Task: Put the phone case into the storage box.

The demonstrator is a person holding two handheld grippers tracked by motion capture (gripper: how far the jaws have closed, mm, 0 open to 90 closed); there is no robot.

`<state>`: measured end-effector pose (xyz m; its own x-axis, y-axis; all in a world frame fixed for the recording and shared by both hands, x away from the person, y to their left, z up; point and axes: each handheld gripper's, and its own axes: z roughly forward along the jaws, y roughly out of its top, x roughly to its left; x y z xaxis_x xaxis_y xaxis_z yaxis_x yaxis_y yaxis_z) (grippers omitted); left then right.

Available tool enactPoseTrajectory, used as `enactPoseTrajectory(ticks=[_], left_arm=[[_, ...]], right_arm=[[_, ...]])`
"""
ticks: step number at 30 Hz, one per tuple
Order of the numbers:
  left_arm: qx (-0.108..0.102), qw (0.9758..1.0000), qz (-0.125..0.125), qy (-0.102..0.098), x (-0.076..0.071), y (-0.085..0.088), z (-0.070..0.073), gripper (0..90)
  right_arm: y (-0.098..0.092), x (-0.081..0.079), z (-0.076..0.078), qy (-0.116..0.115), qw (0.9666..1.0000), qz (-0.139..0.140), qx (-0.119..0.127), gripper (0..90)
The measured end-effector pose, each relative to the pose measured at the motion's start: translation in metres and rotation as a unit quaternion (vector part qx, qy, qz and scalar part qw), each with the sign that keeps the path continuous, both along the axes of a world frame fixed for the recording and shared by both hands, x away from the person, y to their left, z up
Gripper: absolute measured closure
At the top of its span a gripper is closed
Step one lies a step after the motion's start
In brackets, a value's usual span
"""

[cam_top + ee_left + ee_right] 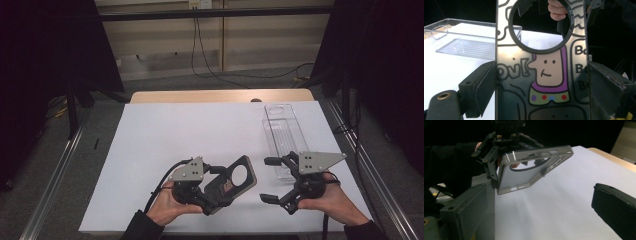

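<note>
A dark see-through phone case [236,179] with a round ring cutout and a cartoon print is held above the white sheet at the near centre. My left gripper [218,189] is shut on its two long edges. In the left gripper view the case [541,75] stands upright between both jaws, ring at the top. My right gripper [270,180] hangs open just right of the case, apart from it, with nothing between its jaws. From the right gripper view [541,207] the case [529,170] shows tilted, with the left gripper [504,135] behind it.
A clear plastic tray [282,132] lies lengthwise at the right, just beyond the right gripper, also seen as the tray [466,47] behind the case. A white sheet [175,135] covers the wooden table [220,95]. Dark curtains and metal rails flank both sides.
</note>
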<state>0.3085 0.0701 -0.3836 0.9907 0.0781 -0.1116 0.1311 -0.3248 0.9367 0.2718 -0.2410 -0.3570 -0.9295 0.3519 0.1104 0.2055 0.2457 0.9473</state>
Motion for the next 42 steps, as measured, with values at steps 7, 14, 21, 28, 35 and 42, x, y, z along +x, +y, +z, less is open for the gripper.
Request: enactPoseTrajectory(ticks=[7, 14, 21, 28, 35, 42], left_arm=[[0.003, 0.9999, -0.013, -0.001, 0.0, -0.005, 0.0, 12.2], [0.002, 0.9998, -0.019, -0.005, 0.001, -0.007, 0.005, 12.2], [0.007, 0.9996, -0.029, -0.002, 0.001, -0.011, 0.001, 12.2], [0.013, 0.9994, -0.033, 0.004, 0.002, -0.012, -0.002, 12.2], [0.017, 0.999, -0.04, 0.007, 0.002, -0.012, -0.003, 12.2], [0.02, 0.9988, -0.044, 0.008, 0.002, -0.012, -0.004, 12.2]], right_arm=[[0.007, 0.008, 0.007, 0.007, 0.9994, 0.031, -0.012, 1.3], [0.016, 0.017, 0.015, 0.006, 0.9979, 0.061, -0.021, 1.1], [0.023, 0.026, 0.012, 0.006, 0.9962, 0.08, -0.032, 3.2], [0.028, 0.031, 0.008, 0.01, 0.994, 0.103, -0.035, 5.4], [0.033, 0.033, 0.007, 0.009, 0.9915, 0.123, -0.042, 6.3], [0.036, 0.034, 0.006, 0.009, 0.9895, 0.139, -0.041, 9.2]])
